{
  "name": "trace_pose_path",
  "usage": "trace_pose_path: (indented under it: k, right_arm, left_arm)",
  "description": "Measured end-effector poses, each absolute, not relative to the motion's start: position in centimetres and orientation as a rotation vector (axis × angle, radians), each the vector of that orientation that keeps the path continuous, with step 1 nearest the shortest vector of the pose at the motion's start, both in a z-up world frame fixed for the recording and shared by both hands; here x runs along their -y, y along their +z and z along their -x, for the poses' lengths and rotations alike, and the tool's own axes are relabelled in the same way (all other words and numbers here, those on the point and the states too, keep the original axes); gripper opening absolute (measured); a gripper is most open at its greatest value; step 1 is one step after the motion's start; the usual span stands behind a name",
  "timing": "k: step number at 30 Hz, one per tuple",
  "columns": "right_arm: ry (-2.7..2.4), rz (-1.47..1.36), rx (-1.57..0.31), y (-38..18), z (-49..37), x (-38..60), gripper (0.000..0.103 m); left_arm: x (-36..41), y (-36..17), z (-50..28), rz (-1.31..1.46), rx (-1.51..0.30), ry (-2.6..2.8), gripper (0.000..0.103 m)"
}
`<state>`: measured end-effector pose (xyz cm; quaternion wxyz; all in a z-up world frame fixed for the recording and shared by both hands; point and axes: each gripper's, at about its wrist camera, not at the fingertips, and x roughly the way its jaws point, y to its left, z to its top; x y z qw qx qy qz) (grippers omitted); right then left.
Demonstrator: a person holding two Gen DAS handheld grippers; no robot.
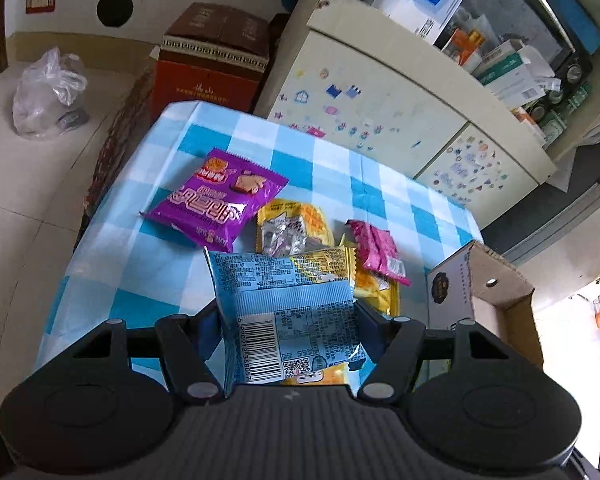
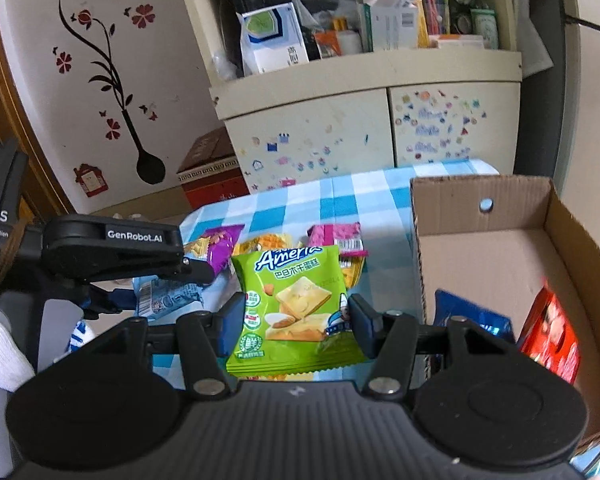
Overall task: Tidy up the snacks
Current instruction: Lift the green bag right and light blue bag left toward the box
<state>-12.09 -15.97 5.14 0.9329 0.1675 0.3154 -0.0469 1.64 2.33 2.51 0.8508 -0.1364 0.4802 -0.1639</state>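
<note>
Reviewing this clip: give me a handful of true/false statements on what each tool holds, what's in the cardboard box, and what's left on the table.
1. The left tool grips a light blue snack packet. True.
2. The right tool is empty. False: its pads clamp a green snack packet.
3. The cardboard box already holds a dark blue packet and a red packet. True.
4. The purple snack bag lies inside the box. False: it lies on the blue-and-white checked tablecloth.
5. A pink packet lies on the table near yellow packets. True.
</note>
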Motion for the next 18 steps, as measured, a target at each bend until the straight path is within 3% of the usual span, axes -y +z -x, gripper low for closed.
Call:
trace_pose_path:
  k: [18]
  right_arm:
    - [-0.140,-0.443,-0.612,7.9,12.7,22.6,0.056]
  left_arm:
    - [1.3,5.2,-0.1,0.211,-0.944,-0.378,0.072]
